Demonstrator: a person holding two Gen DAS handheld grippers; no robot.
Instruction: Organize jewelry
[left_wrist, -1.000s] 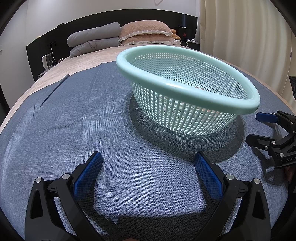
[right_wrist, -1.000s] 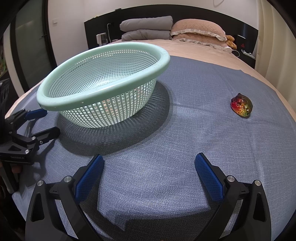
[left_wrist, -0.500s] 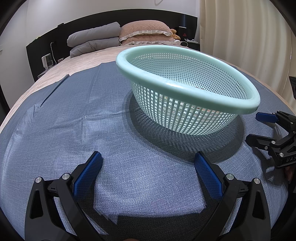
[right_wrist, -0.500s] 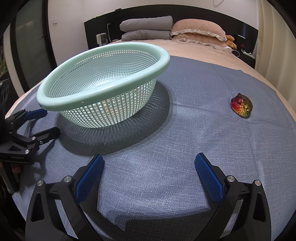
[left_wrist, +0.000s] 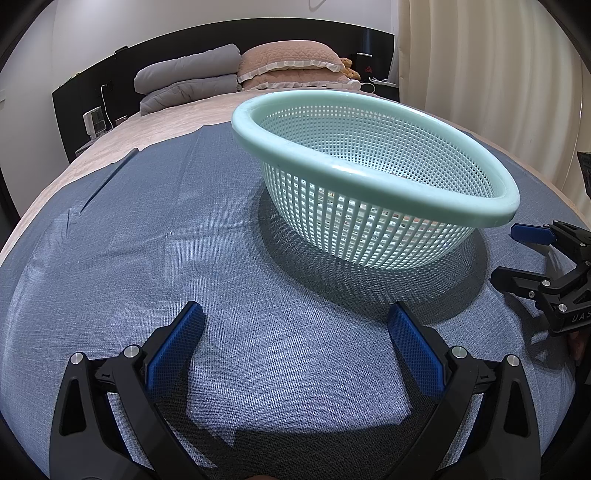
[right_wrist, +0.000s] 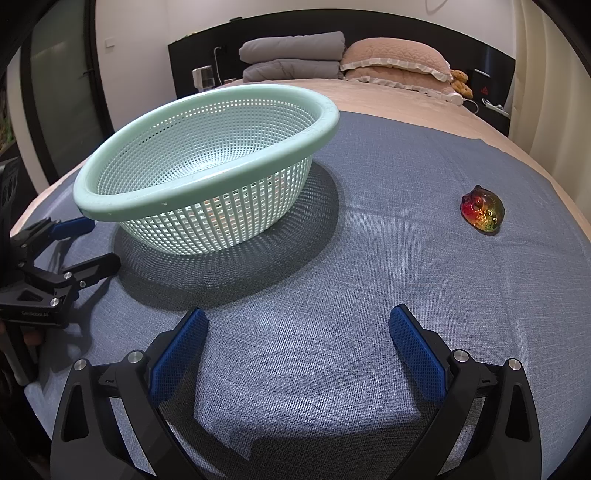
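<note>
A mint-green mesh basket (left_wrist: 369, 177) stands on the blue cloth (left_wrist: 184, 240) and also shows in the right wrist view (right_wrist: 207, 177). Something small lies inside it, too hidden to name. A shiny rainbow-coloured trinket (right_wrist: 482, 209) lies on the cloth to the basket's right. My left gripper (left_wrist: 295, 325) is open and empty, low over the cloth in front of the basket; it also shows in the right wrist view (right_wrist: 81, 245). My right gripper (right_wrist: 297, 328) is open and empty, near the cloth's front; it also shows in the left wrist view (left_wrist: 517, 254).
The cloth covers a bed. Grey folded bedding (right_wrist: 291, 55) and a pink pillow (right_wrist: 395, 61) lie at the headboard. A small teddy (right_wrist: 460, 83) sits by the pillow. Curtains (left_wrist: 498, 74) hang on the right.
</note>
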